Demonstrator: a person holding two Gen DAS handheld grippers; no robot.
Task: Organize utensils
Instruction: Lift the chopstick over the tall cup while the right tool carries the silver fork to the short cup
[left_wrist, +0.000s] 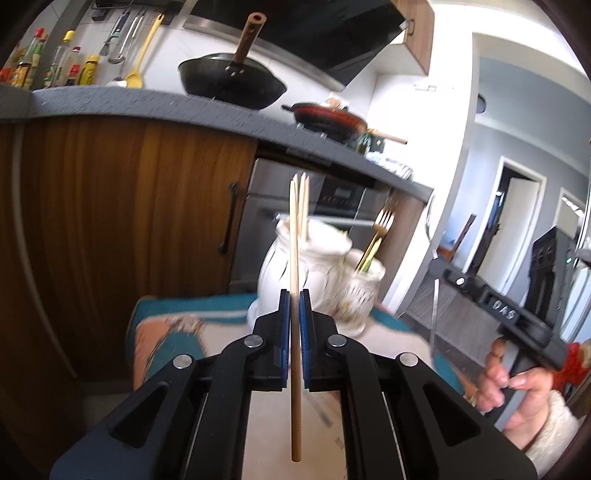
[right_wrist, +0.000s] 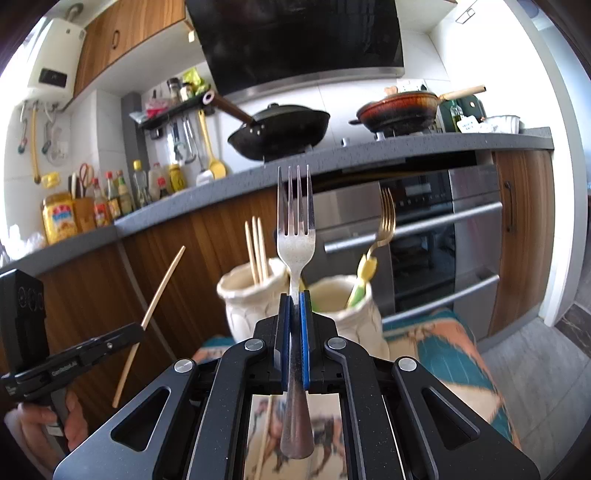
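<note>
My left gripper (left_wrist: 294, 295) is shut on a single wooden chopstick (left_wrist: 294, 236), held upright above the patterned cloth (left_wrist: 166, 332). Behind it stand two white ceramic jars: the larger jar (left_wrist: 291, 258) holds wooden chopsticks (left_wrist: 304, 206), the smaller jar (left_wrist: 360, 295) a gold fork (left_wrist: 380, 229). My right gripper (right_wrist: 295, 297) is shut on a silver fork (right_wrist: 295, 236), tines up, in front of the chopstick jar (right_wrist: 251, 299) and the fork jar (right_wrist: 351, 306). The right wrist view shows the left gripper (right_wrist: 138, 328) at the left with its chopstick (right_wrist: 162, 284) tilted.
A grey kitchen counter (right_wrist: 332, 155) with a black wok (right_wrist: 280, 129), a red pan (right_wrist: 399, 110) and sauce bottles (right_wrist: 110, 199) runs behind the jars. Wooden cabinet doors (left_wrist: 129, 206) and a steel oven (right_wrist: 443, 236) sit below it. A person's hand (left_wrist: 517, 384) holds the right gripper's handle.
</note>
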